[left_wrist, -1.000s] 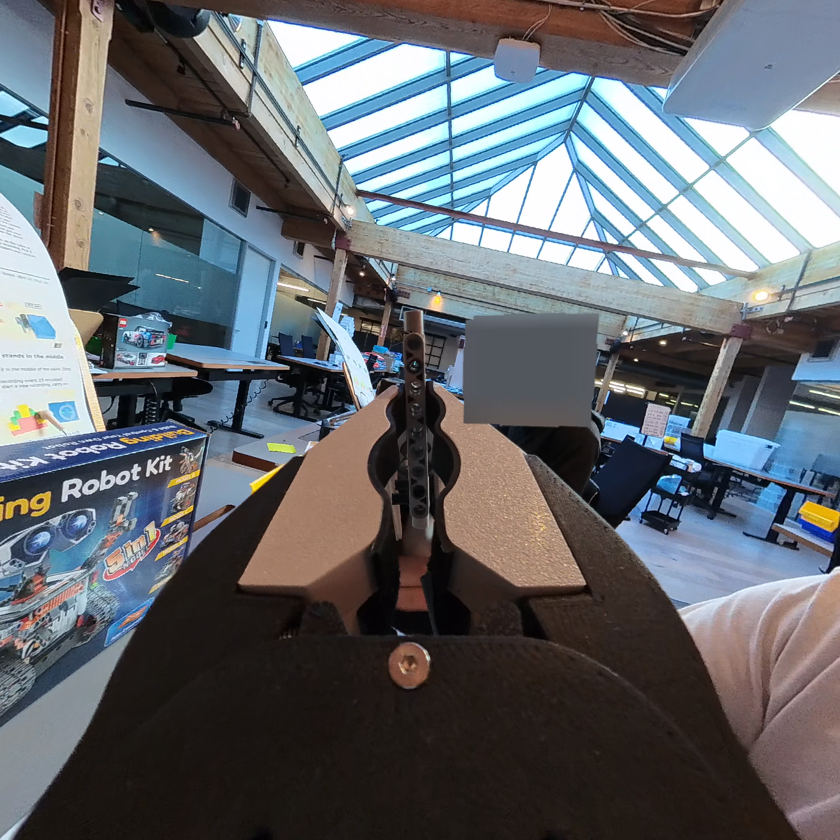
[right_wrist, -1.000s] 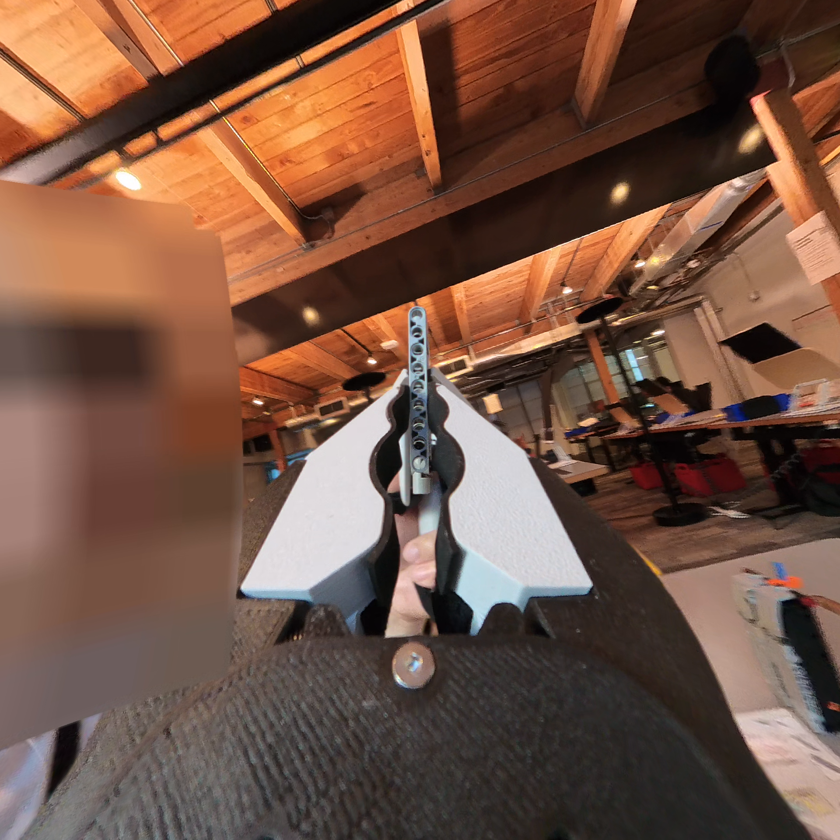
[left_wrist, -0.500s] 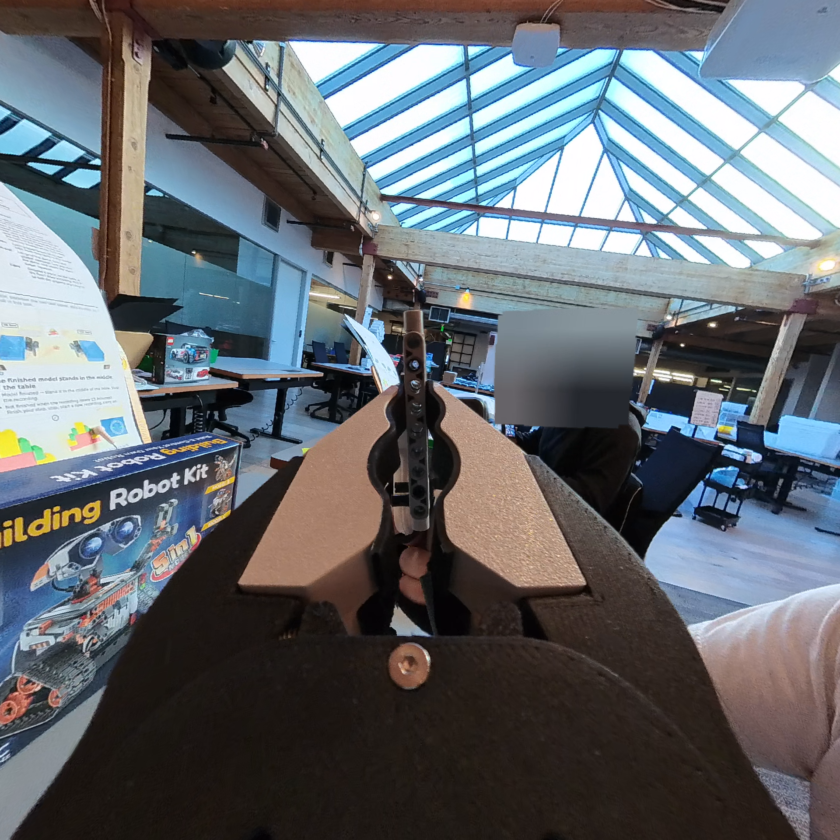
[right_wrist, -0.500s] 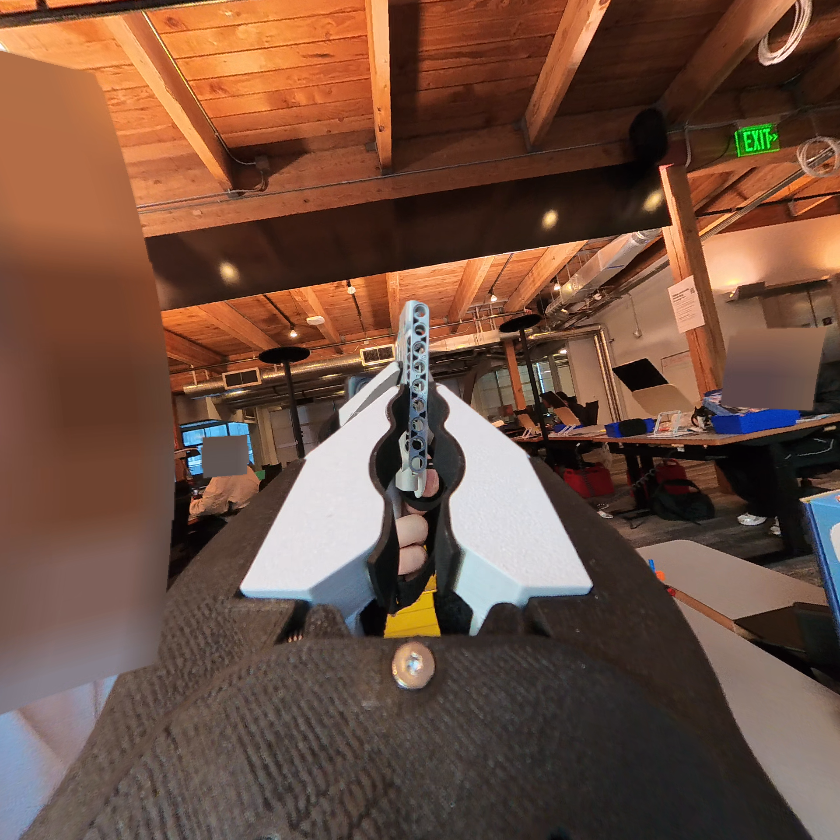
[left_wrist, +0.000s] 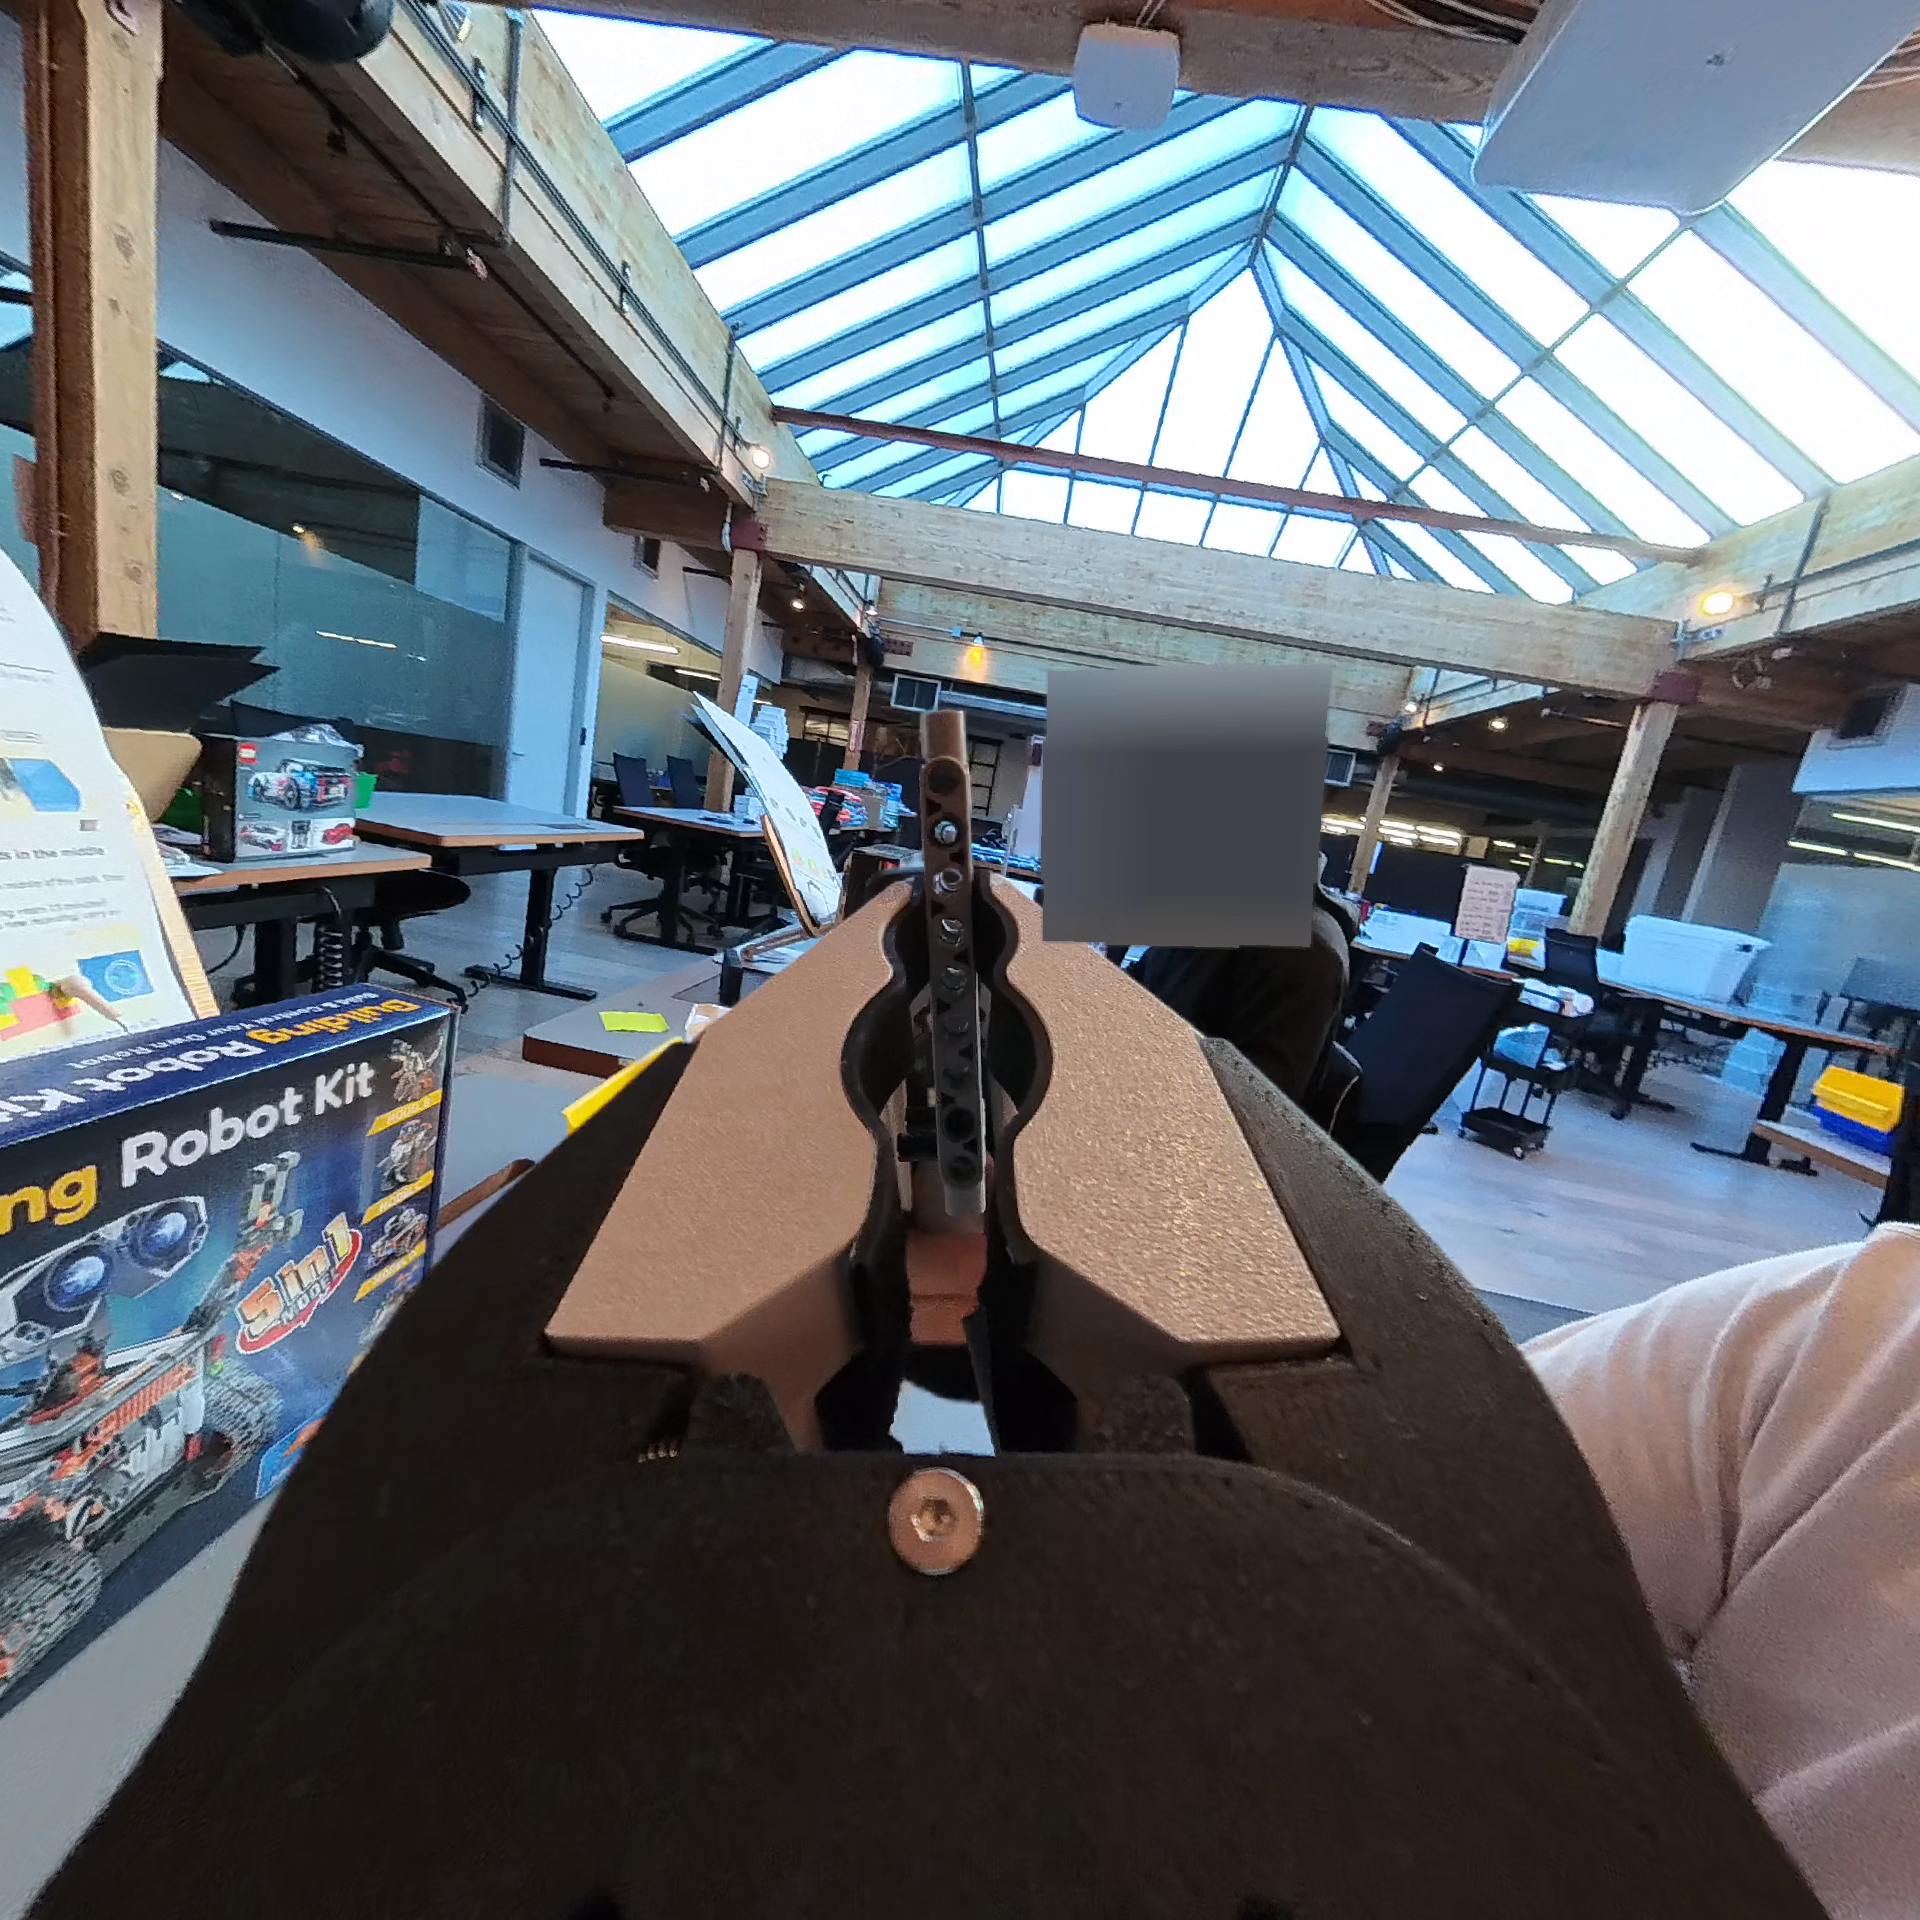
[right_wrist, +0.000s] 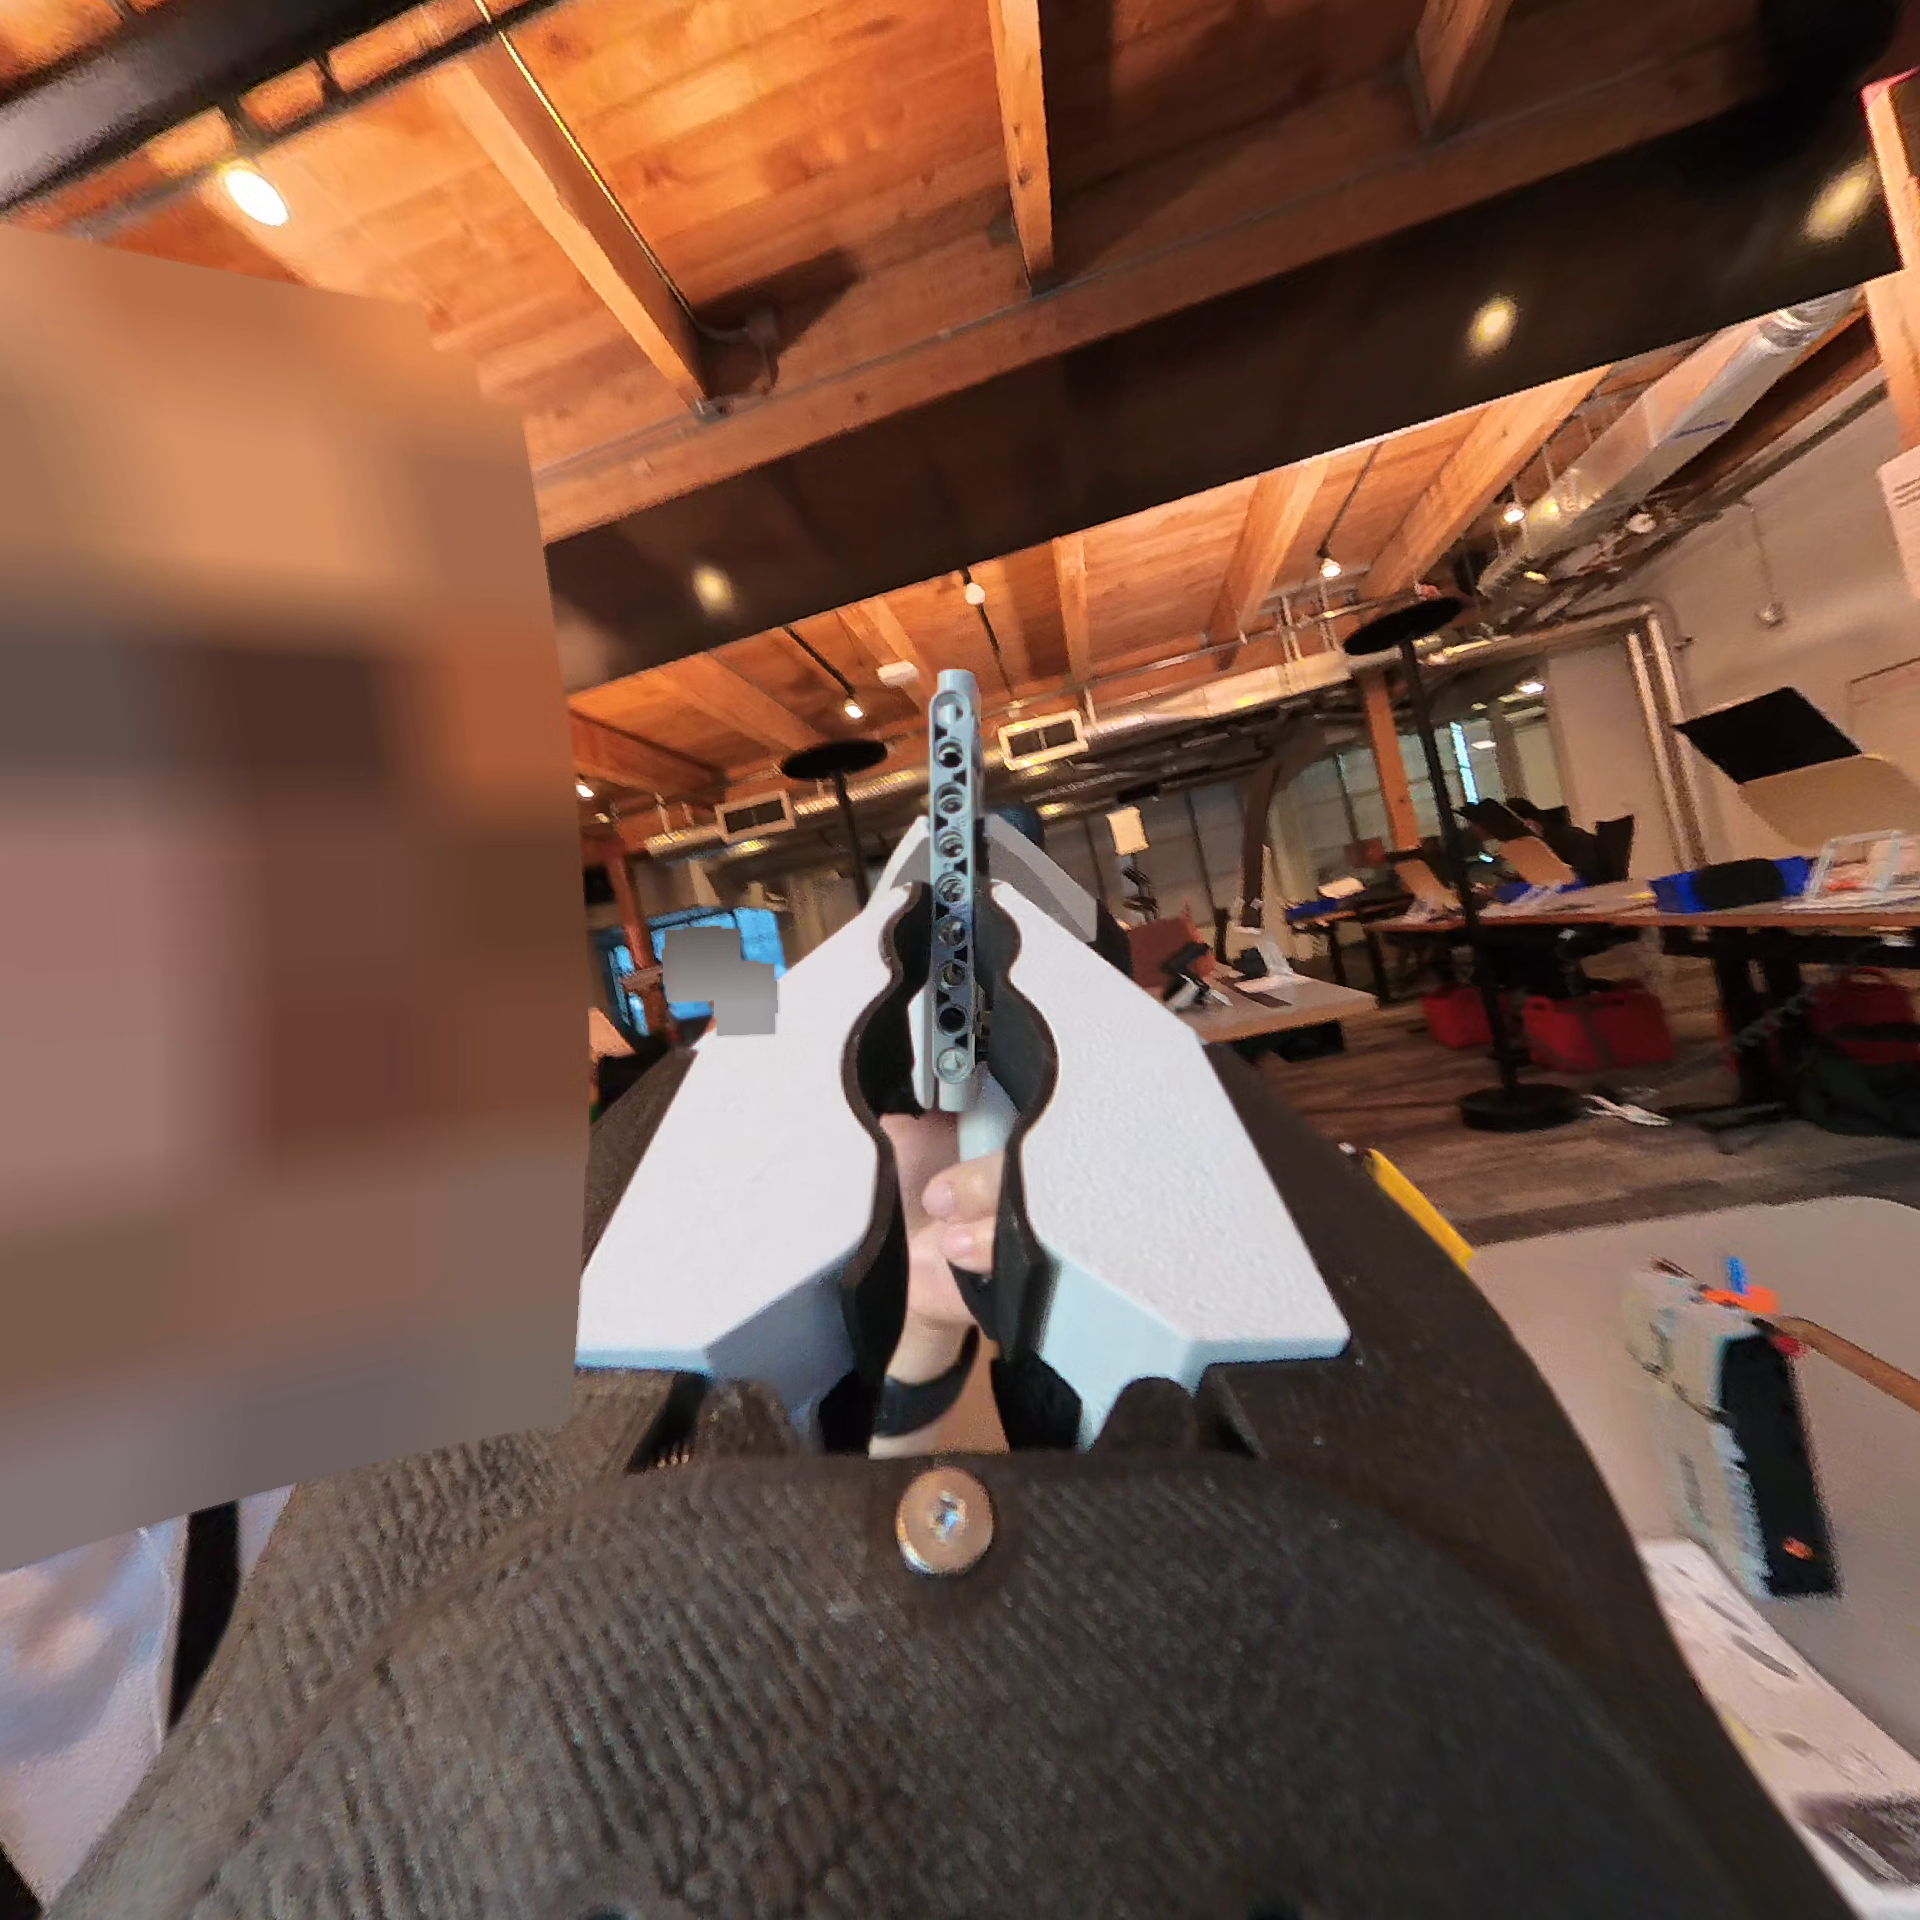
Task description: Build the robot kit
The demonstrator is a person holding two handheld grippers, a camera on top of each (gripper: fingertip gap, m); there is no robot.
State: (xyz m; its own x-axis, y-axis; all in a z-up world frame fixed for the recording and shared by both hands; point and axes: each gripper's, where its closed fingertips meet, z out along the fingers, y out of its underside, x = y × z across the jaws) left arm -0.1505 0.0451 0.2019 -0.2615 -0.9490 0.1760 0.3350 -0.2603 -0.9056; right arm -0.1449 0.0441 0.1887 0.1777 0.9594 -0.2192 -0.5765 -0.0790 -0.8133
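Two grippers, one perforated strip in each. Left gripper (left_wrist: 951,914): two tan, grainy fingers (left_wrist: 748,1122) w/ wavy inner edges, closed tight on one dark perforated strip (left_wrist: 951,966). The strip stands upright btwn the fingers, top end poking past the tips, round holes in a row along it. Its lower end is hidden btwn the fingers.

Left of the fingers: one blue printed toy-kit box (left_wrist: 197,1226), cut off by the frame edge, on a pale table (left_wrist: 83,1745). Right of the fingers: one pale fabric sleeve (left_wrist: 1756,1507), partly cut off.

Right gripper (right_wrist: 956,904): two white, grainy fingers (right_wrist: 748,1143), clamped on one light grey perforated strip (right_wrist: 956,883), also upright and reaching past the tips. Behind the gap below it, a person's hand (right_wrist: 951,1247) shows, mostly hidden; can't tell whether it touches the strip. Lower right of the fingers: one blurred block-built object (right_wrist: 1725,1434), hard to make out.
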